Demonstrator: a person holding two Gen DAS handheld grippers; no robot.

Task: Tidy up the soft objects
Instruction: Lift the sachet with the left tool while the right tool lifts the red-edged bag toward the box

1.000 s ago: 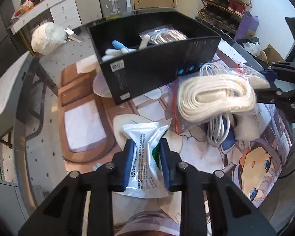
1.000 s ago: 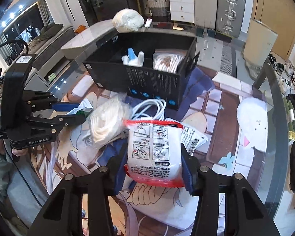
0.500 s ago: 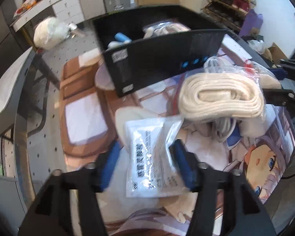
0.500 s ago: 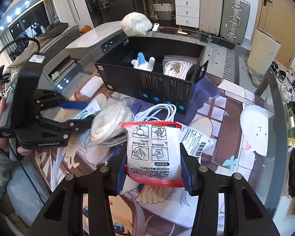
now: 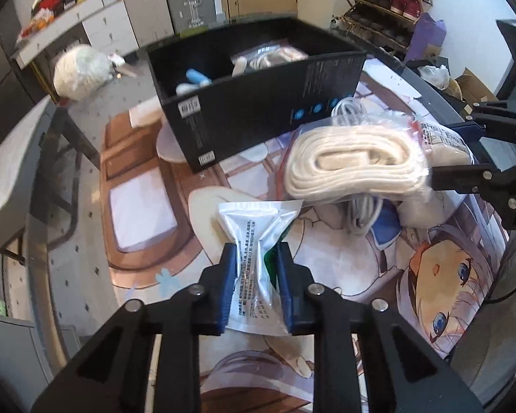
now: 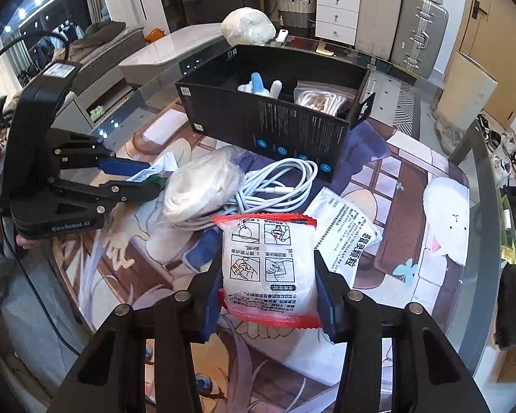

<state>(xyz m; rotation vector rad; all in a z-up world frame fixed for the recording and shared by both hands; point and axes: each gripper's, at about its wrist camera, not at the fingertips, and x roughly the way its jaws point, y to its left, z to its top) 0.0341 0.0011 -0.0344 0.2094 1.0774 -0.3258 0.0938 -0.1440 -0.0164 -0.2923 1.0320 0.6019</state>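
My left gripper [image 5: 257, 258] is shut on a silver foil packet [image 5: 258, 237], held just above the mat; it also shows in the right wrist view [image 6: 134, 180]. My right gripper [image 6: 268, 275] is shut on a red-edged white pouch [image 6: 268, 261]; it shows in the left wrist view [image 5: 457, 144]. A black box [image 5: 258, 103] stands behind and holds a blue-white soft toy [image 6: 258, 84] and a bagged cord [image 6: 321, 99]. A bagged coil of white rope [image 5: 354, 165] lies on a white cable [image 6: 275, 186] between the grippers.
A white printed packet [image 6: 347, 230] lies on the anime-print mat [image 5: 430, 268] right of the pouch. A white bundle [image 6: 247, 31] sits on the far table end. The glass table edge [image 6: 492, 206] runs along the right. Suitcases and drawers stand behind.
My left gripper opened half a second ago and has shut on the foil packet again, pinching it narrow. My right gripper has kept hold of the pouch and lifted slightly.
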